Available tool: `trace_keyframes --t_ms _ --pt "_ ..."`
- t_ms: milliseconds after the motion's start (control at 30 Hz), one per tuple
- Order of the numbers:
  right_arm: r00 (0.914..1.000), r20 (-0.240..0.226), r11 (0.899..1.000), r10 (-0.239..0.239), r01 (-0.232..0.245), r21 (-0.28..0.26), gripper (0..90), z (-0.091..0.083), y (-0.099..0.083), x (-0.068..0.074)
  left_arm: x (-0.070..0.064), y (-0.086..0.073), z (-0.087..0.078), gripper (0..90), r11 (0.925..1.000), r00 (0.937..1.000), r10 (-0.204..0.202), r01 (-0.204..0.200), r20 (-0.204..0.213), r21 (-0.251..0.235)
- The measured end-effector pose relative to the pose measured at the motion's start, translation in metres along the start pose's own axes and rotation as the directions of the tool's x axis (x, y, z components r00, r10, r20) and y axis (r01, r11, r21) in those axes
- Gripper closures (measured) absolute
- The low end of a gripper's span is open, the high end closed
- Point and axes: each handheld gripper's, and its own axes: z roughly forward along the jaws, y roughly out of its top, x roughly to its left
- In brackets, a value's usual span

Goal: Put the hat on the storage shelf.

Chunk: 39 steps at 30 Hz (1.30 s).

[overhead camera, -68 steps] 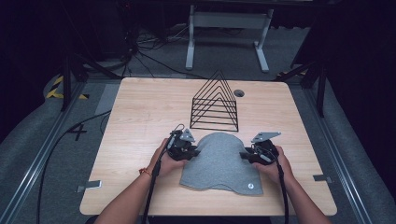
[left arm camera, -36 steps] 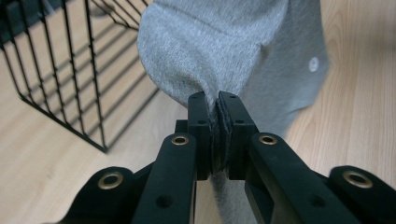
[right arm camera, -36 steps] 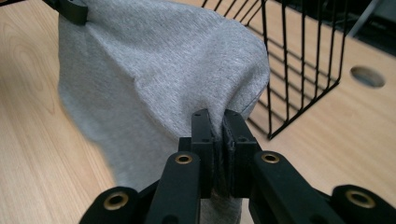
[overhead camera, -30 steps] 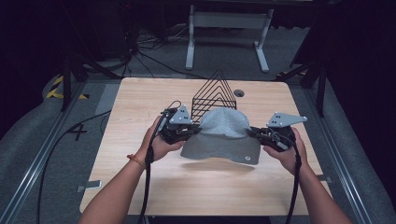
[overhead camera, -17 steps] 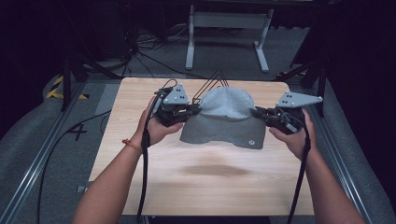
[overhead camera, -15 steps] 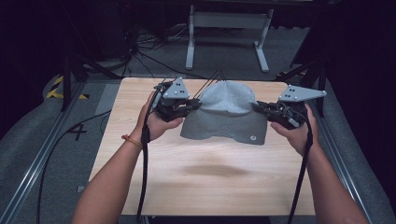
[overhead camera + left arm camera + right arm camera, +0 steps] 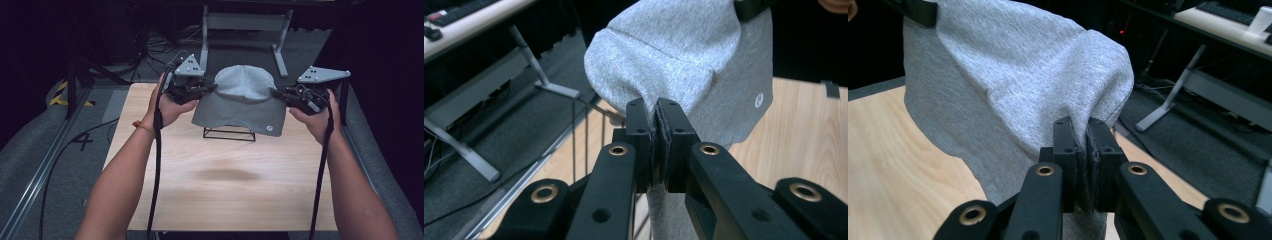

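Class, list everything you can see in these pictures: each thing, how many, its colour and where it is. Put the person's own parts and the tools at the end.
Beanie hat: one, grey with a small round white logo, held up in the air above the far half of the table, stretched between the two tools.
Wire rack: one, black, on the table under the hat, mostly hidden by it.
Table: one, light wood, in the middle of the high view.
Metal stand: one, grey, on the floor beyond the table.
Left tool: one, black, shut on the hat's left edge.
Right tool: one, black, shut on the hat's right edge.
Forearms: two, reaching in from the bottom; the left wrist wears a band.
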Motion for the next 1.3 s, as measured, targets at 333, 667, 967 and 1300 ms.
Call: trace_keyframes --t_ms 333,667,967,1300 --pt "0.9985 0.042 0.999 0.033 -0.032 -0.036 85.0 0.009 0.024 -0.031 0.029 0.026 0.011 85.0 0.9999 0.9986 -0.004 0.004 -0.052 -0.010" --pt "0.9967 0.069 0.999 0.042 -0.040 -0.028 85.0 0.033 0.036 -0.049 0.051 0.035 0.028 85.1 0.9997 0.9955 -0.020 0.021 -0.093 0.015" --pt "0.9955 0.081 0.999 0.049 -0.048 -0.009 85.1 0.053 0.034 -0.058 0.067 0.019 0.045 85.0 0.9966 0.9931 -0.081 0.082 -0.085 0.005" --pt "0.9976 0.049 0.999 0.048 -0.048 -0.006 85.0 0.053 0.027 -0.055 0.065 0.003 0.040 85.0 0.9926 0.9925 -0.116 0.115 -0.038 -0.039"
